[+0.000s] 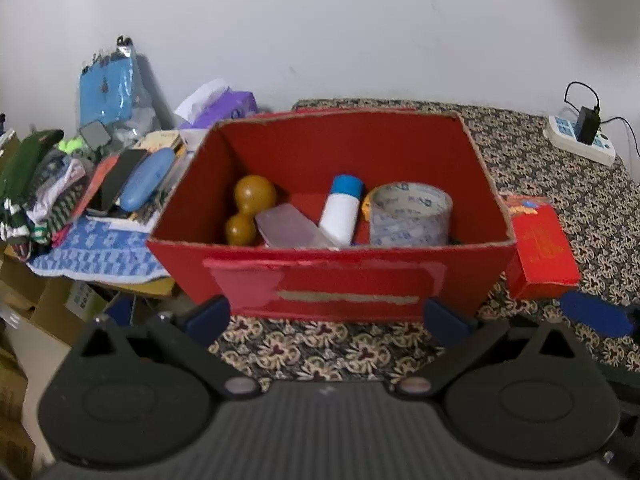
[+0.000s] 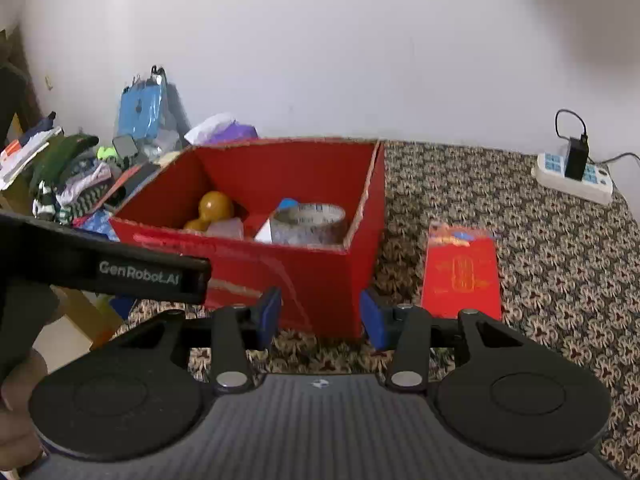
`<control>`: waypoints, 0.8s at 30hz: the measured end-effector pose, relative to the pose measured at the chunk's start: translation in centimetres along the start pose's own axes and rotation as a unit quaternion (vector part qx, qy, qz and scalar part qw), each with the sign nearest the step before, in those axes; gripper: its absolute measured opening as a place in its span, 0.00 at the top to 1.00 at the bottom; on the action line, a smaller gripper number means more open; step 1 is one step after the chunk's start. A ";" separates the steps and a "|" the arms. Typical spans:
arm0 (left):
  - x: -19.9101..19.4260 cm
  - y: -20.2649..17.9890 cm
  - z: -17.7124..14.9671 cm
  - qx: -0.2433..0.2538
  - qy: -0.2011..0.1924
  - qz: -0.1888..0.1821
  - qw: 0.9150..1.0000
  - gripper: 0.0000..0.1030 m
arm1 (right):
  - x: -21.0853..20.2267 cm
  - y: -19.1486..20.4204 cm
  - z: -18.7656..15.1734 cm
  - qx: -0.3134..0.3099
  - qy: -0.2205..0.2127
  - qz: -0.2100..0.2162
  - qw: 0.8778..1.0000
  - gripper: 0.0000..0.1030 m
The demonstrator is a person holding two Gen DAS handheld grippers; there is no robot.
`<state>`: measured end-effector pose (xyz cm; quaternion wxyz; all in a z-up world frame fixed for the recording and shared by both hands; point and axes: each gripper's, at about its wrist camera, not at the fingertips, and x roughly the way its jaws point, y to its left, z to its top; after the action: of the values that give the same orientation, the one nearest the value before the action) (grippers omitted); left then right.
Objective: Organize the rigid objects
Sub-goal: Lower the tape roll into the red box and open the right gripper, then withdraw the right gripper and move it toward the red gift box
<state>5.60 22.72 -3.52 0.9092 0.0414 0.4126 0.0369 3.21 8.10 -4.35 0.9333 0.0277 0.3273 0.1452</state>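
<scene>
**Open red box and loose items on patterned cloth**

One red cardboard box [image 1: 332,280], open at the top, is set on a patterned cloth [image 1: 560,184] near the cloth's left edge. Listed inside: a brown wooden gourd-shaped piece [image 1: 250,208] at the left wall; a clear plastic case [image 1: 288,228], partly cut off by the front wall; a white bottle with a blue cap [image 1: 342,210], leaning; a roll of clear tape [image 1: 410,214] at the right. A yellow item behind the tape is mostly hidden and cannot be identified. The box floor is largely concealed by the front wall.

One small red carton [image 1: 540,248] lies flat on the cloth just beside the box's right wall; its print is too blurred to be read.

One white power strip [image 1: 580,142] with a black plug is placed at the far right corner of the cloth.

A heap of clothes, a blue case [image 1: 146,180] and a purple tissue pack [image 1: 228,106] is piled off the left edge; much of it is overlapped and indistinct.

The left gripper [image 1: 328,318] is held wide apart before the box's front wall, nothing between its fingers. The right gripper [image 2: 320,314] is partly open, framing the box's near corner without contact seen, and empty. A hand [image 2: 16,400] is cut off at the left edge of the right wrist view.
</scene>
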 end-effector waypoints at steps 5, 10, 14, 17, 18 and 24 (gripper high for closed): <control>0.2 -1.2 -0.9 0.004 0.008 0.000 1.000 0.00 | 0.0 -0.8 -0.9 0.004 0.025 -0.004 1.000 0.66; 0.6 -2.0 -1.4 0.002 0.023 -0.013 1.000 0.00 | -0.1 -2.1 -1.7 0.020 0.049 -0.004 0.999 0.66; 1.0 -2.8 -1.7 0.001 0.033 -0.010 0.999 0.00 | -0.1 -3.0 -2.5 0.028 0.062 -0.011 0.998 0.66; 1.3 -3.5 -2.1 0.005 0.042 -0.026 0.999 0.00 | 0.0 -3.9 -3.0 0.039 0.074 -0.011 0.996 0.66; 1.4 -3.8 -2.2 0.008 0.044 -0.028 0.999 0.00 | 0.0 -4.1 -3.2 0.043 0.079 -0.011 0.996 0.66; 1.8 -6.1 -2.9 0.034 0.055 -0.040 0.997 0.00 | 0.0 -6.1 -4.5 0.071 0.104 -0.024 0.992 0.66</control>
<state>4.85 17.01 -7.41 0.8839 0.0540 0.4644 -0.0117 1.91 2.08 -8.79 0.8930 0.0703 0.4328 0.1011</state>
